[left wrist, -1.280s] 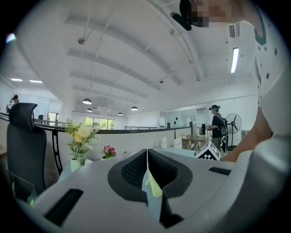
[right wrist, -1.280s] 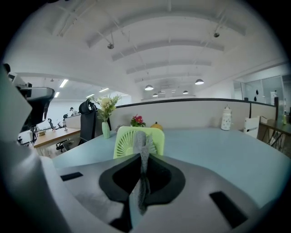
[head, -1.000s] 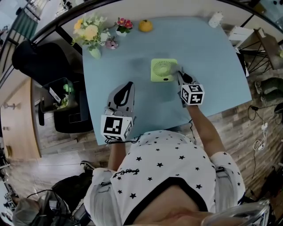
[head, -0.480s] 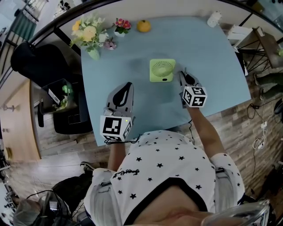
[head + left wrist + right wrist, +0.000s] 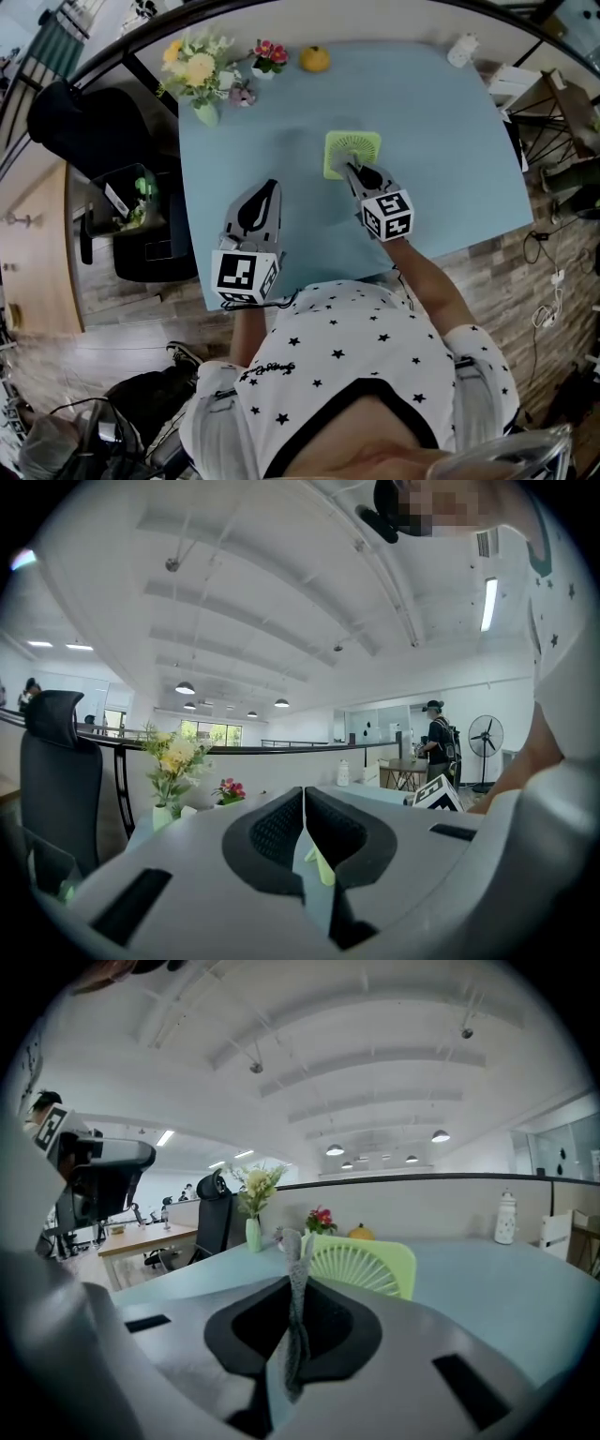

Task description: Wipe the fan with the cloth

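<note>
I am watching for two risks: the thin grey cloth (image 5: pixel 296 1321) could slip from its pinch once rubbing starts, and the light green fan (image 5: pixel 353 147), standing unbraced on the table (image 5: pixel 441 141), could slide or tip toward the flowers (image 5: pixel 194 70). Near me, my left gripper (image 5: pixel 269 190) is hovering well apart from the fan, fingers together on nothing. Farther out, my right gripper (image 5: pixel 349 170) is clamping the cloth at the fan's near edge.

Fan (image 5: pixel 353 145) stands on table (image 5: pixel 441 159), vase (image 5: pixel 202 111) behind left.
</note>
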`<action>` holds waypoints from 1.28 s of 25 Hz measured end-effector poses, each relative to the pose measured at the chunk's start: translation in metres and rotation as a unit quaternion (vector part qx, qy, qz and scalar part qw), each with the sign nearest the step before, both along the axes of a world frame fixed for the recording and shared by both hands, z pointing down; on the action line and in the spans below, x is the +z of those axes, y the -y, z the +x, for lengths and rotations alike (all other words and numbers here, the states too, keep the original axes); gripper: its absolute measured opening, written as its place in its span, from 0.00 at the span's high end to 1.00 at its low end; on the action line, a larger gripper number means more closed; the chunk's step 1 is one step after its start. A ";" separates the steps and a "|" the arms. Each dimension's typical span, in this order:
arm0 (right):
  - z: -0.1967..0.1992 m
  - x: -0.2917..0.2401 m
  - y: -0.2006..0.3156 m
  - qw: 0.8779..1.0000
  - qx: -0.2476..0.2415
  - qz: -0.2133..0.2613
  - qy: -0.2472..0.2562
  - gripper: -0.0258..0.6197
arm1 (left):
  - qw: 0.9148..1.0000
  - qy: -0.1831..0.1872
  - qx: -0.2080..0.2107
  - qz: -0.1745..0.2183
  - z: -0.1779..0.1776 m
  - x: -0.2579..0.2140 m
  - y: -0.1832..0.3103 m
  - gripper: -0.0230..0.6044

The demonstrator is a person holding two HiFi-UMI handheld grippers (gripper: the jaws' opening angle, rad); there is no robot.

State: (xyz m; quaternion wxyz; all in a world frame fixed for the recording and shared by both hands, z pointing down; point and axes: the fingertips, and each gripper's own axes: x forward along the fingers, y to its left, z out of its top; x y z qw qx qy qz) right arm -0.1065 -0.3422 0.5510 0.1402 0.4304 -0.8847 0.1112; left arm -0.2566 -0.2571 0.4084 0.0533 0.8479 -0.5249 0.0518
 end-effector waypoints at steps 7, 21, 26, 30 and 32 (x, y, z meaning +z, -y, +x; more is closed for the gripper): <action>-0.031 0.033 -0.001 0.998 -0.031 -0.041 -0.025 0.93 | 0.999 0.002 -0.035 -0.006 -0.024 0.004 -0.002 0.91; 0.000 0.050 0.006 0.997 0.014 -0.068 -0.025 0.93 | 1.000 -0.006 -0.011 -0.014 -0.009 0.005 0.009 0.91; 0.028 0.047 0.007 0.996 0.042 -0.069 -0.024 0.93 | 1.000 -0.003 0.010 -0.020 0.006 0.006 0.012 0.91; 0.049 0.045 0.008 0.995 0.066 -0.069 -0.021 0.93 | 0.999 0.001 0.027 -0.021 0.018 0.006 0.012 0.91; 0.060 0.044 0.008 0.994 0.078 -0.069 -0.020 0.93 | 0.999 0.002 0.034 -0.022 0.023 0.006 0.012 0.91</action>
